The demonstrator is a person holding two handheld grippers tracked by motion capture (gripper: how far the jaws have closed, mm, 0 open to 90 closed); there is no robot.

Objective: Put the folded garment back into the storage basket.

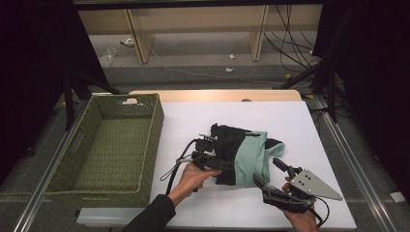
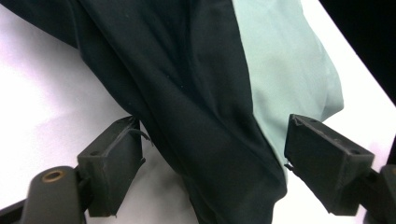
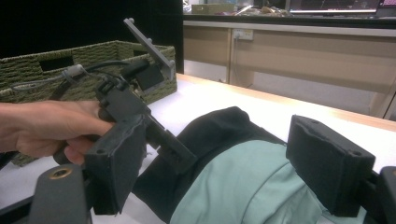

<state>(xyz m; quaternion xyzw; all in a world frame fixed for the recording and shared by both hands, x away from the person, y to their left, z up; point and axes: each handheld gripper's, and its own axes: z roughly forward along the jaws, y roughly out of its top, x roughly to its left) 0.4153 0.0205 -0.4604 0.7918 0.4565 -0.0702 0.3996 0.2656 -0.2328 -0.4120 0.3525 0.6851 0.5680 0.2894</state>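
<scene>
One garment [image 1: 244, 157] on the table [image 1: 300, 125], folded into a bundle, black and pale green, lying a bit right of the table's middle. One green woven basket [image 1: 109, 150] at the table's left side, nothing visible inside it. Two grippers, two hands.

Left gripper [image 1: 218, 151] sits at the garment's left edge, held by the left hand [image 1: 191, 179], dark sleeve [image 1: 152, 217] coming in from the bottom. In the left gripper view its two black jaws stand wide apart with the garment [image 2: 210, 93] between them; the black part fills the middle and the green part runs toward the right-hand jaw. The fabric touches or nearly touches the jaws' inner edges, but the pads do not press on it, so spread, not pinching.

Right gripper [image 1: 270, 171] is at the garment's lower right corner, held by the right hand [image 1: 302, 217], with one grey three-cornered plate on top. In the right gripper view its jaws are also spread wide, with the green part of the garment [image 3: 243, 186] low between them and no squeeze seen. That view also shows the left hand [image 3: 51, 126] and left gripper [image 3: 168, 149] across the bundle, and the basket [image 3: 88, 56] behind them.

Cables: one trails from the left gripper, one from the right.
</scene>
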